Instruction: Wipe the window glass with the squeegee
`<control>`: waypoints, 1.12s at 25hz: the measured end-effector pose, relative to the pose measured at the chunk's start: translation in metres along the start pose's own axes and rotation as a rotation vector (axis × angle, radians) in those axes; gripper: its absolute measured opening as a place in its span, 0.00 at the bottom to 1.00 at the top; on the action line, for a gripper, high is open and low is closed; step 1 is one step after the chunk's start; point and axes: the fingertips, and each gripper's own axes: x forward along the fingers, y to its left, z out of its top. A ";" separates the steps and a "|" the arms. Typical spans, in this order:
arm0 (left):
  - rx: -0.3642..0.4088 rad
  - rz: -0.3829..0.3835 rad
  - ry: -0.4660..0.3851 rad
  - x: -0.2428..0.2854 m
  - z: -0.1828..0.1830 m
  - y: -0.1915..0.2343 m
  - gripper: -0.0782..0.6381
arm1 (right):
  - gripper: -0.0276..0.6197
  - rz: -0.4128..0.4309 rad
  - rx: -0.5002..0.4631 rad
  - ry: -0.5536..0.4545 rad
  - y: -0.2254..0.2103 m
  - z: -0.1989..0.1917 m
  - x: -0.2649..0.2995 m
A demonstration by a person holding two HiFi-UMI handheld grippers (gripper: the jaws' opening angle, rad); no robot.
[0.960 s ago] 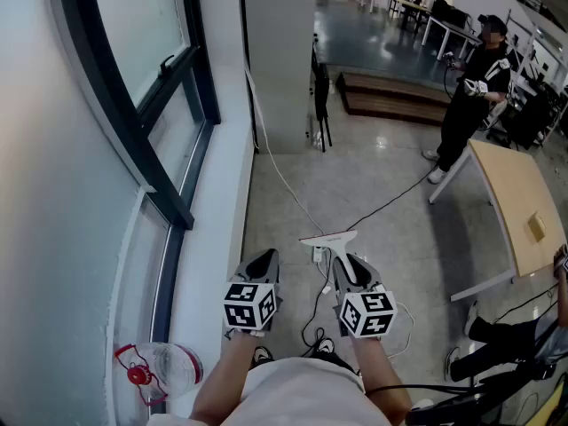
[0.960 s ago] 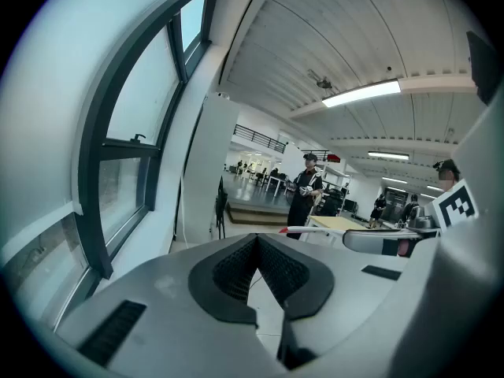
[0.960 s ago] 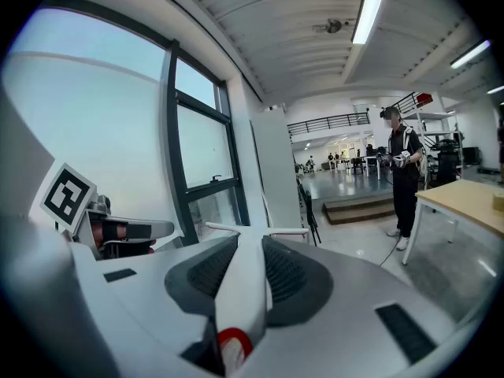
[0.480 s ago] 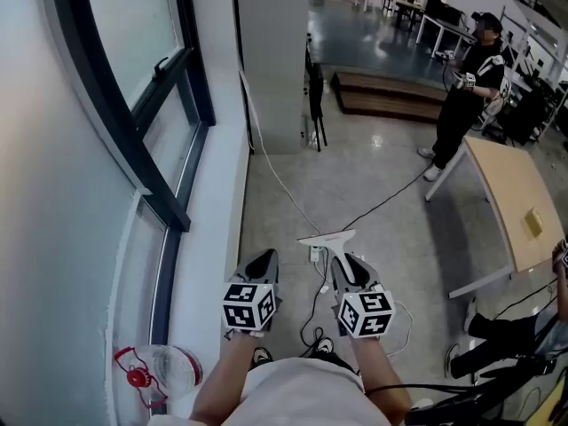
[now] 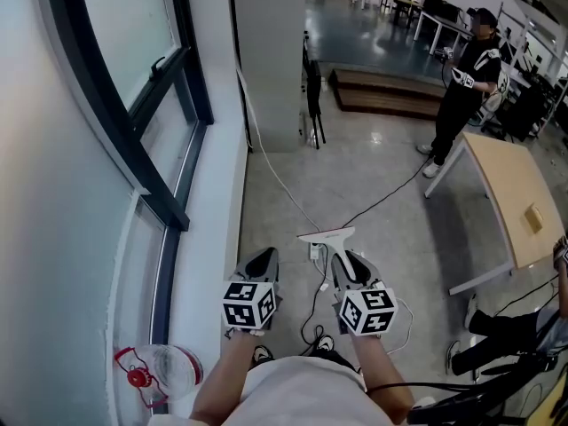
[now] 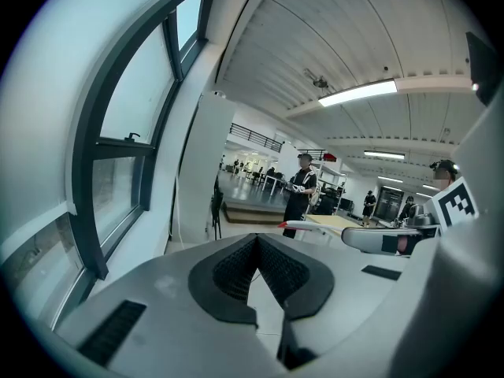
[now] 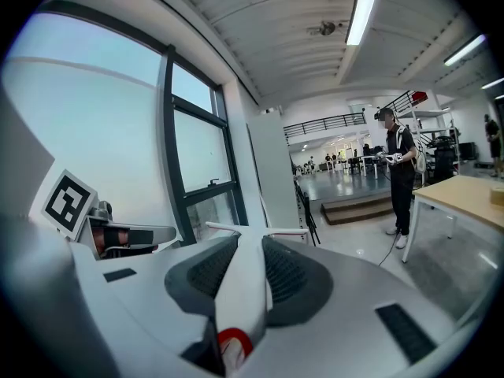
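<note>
My right gripper [image 5: 348,267] is shut on the white squeegee [image 5: 327,237], whose blade sticks out ahead of the jaws over the floor. In the right gripper view the squeegee handle [image 7: 240,290] runs between the two dark pads, and its blade [image 7: 256,231] lies crosswise beyond them. My left gripper [image 5: 260,264] is shut with nothing between its pads [image 6: 236,268]. The window glass [image 5: 120,25], in a dark frame, rises at the left, apart from both grippers. The same window [image 7: 203,160] shows in the right gripper view.
A clear spray bottle with a red trigger [image 5: 151,369] stands on the sill at the lower left. Cables [image 5: 284,180] trail over the floor. A wooden table [image 5: 513,199] is at the right, with a person [image 5: 461,91] standing beyond it. A white column [image 5: 271,51] is ahead.
The view has shifted slightly. Both grippers hold the same pose, and the squeegee stays in the right gripper.
</note>
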 end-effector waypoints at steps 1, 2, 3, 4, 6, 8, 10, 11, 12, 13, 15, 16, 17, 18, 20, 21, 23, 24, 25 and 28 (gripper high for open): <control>0.000 0.000 0.000 0.001 0.000 -0.001 0.11 | 0.18 0.002 0.001 -0.002 0.000 0.001 0.000; 0.000 0.000 0.000 0.001 0.001 -0.001 0.11 | 0.18 0.003 0.003 -0.003 -0.001 0.002 0.000; 0.001 0.000 0.000 0.002 0.001 -0.002 0.11 | 0.18 0.005 0.004 -0.005 -0.001 0.003 0.000; 0.002 0.000 0.001 0.003 0.001 -0.003 0.11 | 0.18 0.006 0.005 -0.007 -0.002 0.004 -0.001; 0.006 0.000 0.002 0.003 0.001 -0.005 0.11 | 0.18 0.008 0.006 -0.010 -0.003 0.004 -0.002; 0.008 -0.001 0.001 0.004 0.002 -0.006 0.11 | 0.18 0.010 0.004 -0.010 -0.004 0.005 -0.002; 0.007 -0.002 0.001 0.006 0.002 -0.007 0.11 | 0.18 0.010 0.001 -0.008 -0.005 0.004 -0.001; 0.007 -0.002 0.002 0.007 0.002 -0.007 0.11 | 0.18 0.010 0.001 -0.007 -0.006 0.004 -0.001; 0.006 -0.002 0.003 0.009 0.001 -0.008 0.11 | 0.18 0.011 0.002 -0.006 -0.007 0.003 0.000; 0.006 -0.002 0.003 0.010 0.001 -0.008 0.11 | 0.18 0.011 0.003 -0.007 -0.008 0.003 0.000; 0.004 -0.003 0.001 0.014 0.001 -0.010 0.11 | 0.18 0.008 0.003 -0.007 -0.013 0.002 0.001; 0.004 -0.004 0.000 0.015 0.001 -0.011 0.11 | 0.18 0.007 0.001 -0.007 -0.015 0.002 0.001; 0.003 -0.005 0.000 0.017 0.001 -0.013 0.11 | 0.18 0.005 0.001 -0.007 -0.018 0.002 0.001; 0.003 -0.006 0.000 0.019 0.001 -0.015 0.11 | 0.18 0.002 0.003 -0.007 -0.021 0.002 0.000; 0.007 -0.008 0.003 0.021 0.001 -0.019 0.11 | 0.18 -0.002 0.009 -0.009 -0.026 0.003 -0.002; 0.011 -0.009 0.005 0.022 0.001 -0.022 0.11 | 0.18 -0.003 0.011 -0.010 -0.028 0.003 -0.004; 0.023 -0.012 0.009 0.028 0.002 -0.029 0.11 | 0.18 -0.006 0.014 -0.016 -0.035 0.006 -0.007; 0.029 -0.014 0.009 0.032 0.003 -0.033 0.11 | 0.18 -0.008 0.015 -0.020 -0.040 0.008 -0.007; 0.034 -0.014 0.010 0.035 0.003 -0.037 0.11 | 0.18 -0.008 0.018 -0.024 -0.045 0.009 -0.008; 0.037 -0.010 0.010 0.044 0.003 -0.044 0.11 | 0.18 -0.006 0.018 -0.027 -0.057 0.011 -0.008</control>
